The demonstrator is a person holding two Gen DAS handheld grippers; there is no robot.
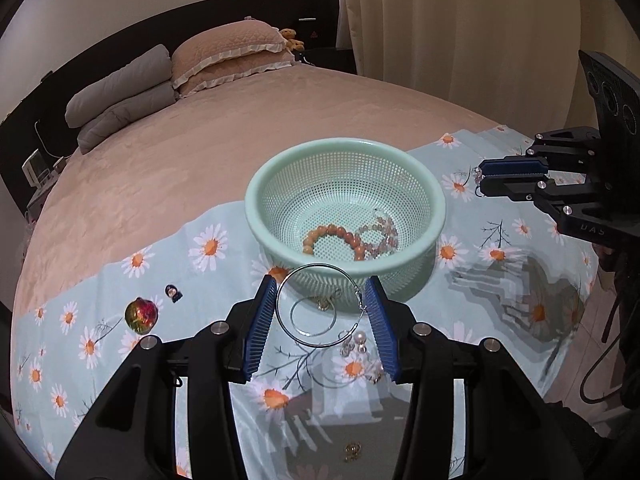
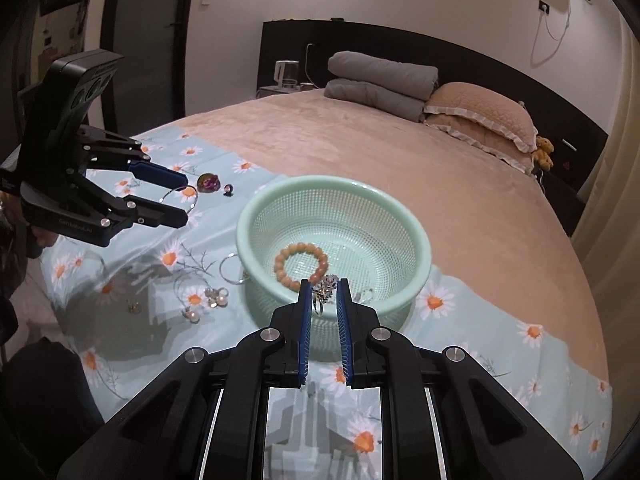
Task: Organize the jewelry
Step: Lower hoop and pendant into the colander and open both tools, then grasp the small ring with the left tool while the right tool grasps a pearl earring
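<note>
My left gripper [image 1: 322, 286] is shut on a large silver hoop earring [image 1: 320, 265], which stands upright between the blue pads just in front of the mint-green mesh basket [image 1: 256, 200]. In the right wrist view the same left gripper [image 2: 186, 199] holds the hoop [image 2: 193, 191] above the cloth, left of the basket [image 2: 240, 236]. My right gripper [image 2: 324, 285] is shut on a sparkly crystal ring [image 2: 326, 291] at the basket's near rim; in the left wrist view it [image 1: 480, 182] hangs to the basket's right. An orange bead bracelet [image 1: 332, 236] and a pale pink one [image 1: 380, 232] lie in the basket.
On the daisy-print cloth [image 1: 208, 248] lie a smaller hoop [image 2: 232, 268], pearl earrings [image 2: 216, 296], gold earrings [image 1: 352, 450], a red-green stone [image 1: 140, 315] and a small dark ring [image 1: 173, 292]. Beyond the cloth the bed runs to pillows [image 1: 228, 56] and a headboard.
</note>
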